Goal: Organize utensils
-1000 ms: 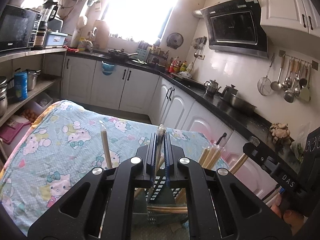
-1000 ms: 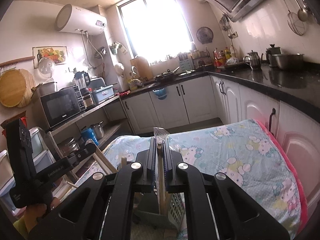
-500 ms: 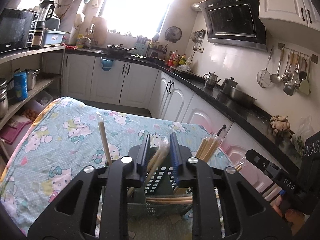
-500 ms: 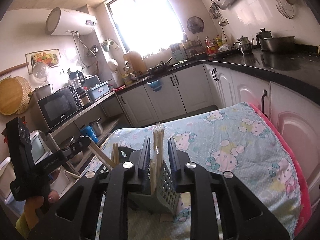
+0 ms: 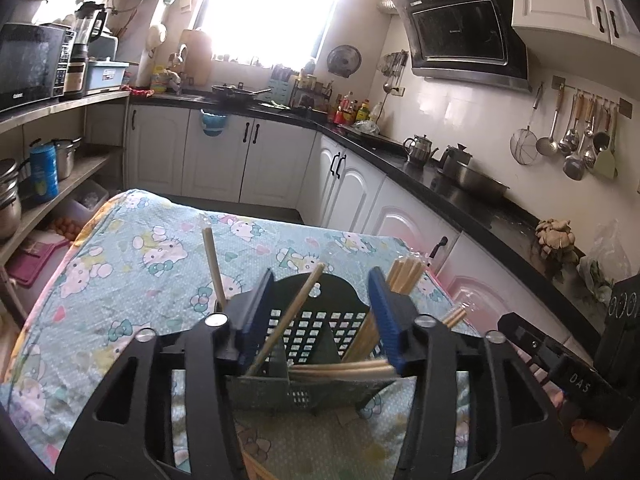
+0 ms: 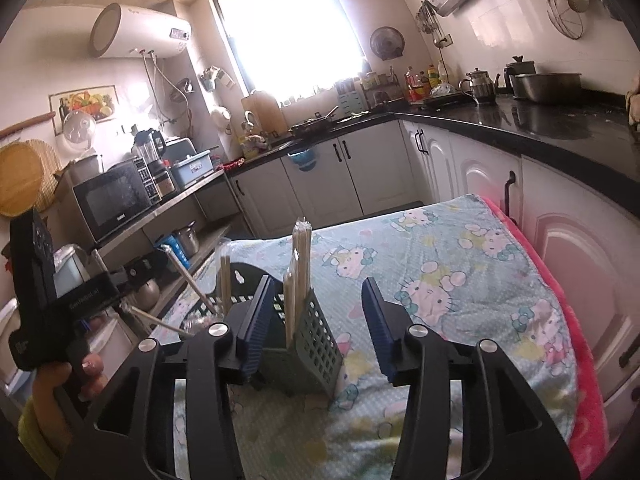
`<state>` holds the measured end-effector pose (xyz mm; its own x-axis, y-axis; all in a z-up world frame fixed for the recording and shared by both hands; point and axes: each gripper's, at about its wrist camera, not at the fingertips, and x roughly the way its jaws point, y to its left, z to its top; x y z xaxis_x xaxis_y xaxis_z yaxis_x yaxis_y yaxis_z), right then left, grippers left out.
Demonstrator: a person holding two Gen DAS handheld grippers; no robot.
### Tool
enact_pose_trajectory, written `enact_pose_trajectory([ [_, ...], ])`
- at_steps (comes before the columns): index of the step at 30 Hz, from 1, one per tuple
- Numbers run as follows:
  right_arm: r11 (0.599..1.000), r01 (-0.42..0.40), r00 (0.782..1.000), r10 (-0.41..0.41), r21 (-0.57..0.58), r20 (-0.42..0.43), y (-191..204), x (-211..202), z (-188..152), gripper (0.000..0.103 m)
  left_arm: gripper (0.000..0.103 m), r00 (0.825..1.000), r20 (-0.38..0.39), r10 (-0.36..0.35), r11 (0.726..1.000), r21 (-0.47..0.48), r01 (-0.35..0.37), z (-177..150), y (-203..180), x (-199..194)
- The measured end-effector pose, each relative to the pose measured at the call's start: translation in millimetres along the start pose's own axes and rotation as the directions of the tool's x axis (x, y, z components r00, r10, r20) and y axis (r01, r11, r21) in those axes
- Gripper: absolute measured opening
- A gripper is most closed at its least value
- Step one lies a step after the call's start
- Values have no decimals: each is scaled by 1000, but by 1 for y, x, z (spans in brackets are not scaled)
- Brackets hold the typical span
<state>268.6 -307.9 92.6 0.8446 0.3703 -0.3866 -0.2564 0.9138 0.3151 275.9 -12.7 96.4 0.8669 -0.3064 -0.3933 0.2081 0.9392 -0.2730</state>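
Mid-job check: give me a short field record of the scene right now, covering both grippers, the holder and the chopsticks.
left gripper: open, nothing between the fingers, above the holder
right gripper: open, holding nothing
utensil holder: dark green perforated basket, upright on the tablecloth
chopsticks in holder: one leans diagonally in the middle; a bundle stands at the right side; some lie across the rim
wrapped chopsticks: upright in the holder's end compartment
surface: Hello Kitty tablecloth
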Motion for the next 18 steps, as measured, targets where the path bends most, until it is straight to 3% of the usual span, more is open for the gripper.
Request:
enact_pose_trajectory([
  [11, 998, 17, 1000, -17, -68, -7, 13, -34, -15, 73, 87, 1000, 19, 7, 1000, 14, -7, -15, -8, -36],
  [18, 994, 22, 1000, -22, -111, 0, 27, -54, -25, 84, 91, 1000, 9, 15, 1000, 26, -15, -31, -6, -54],
])
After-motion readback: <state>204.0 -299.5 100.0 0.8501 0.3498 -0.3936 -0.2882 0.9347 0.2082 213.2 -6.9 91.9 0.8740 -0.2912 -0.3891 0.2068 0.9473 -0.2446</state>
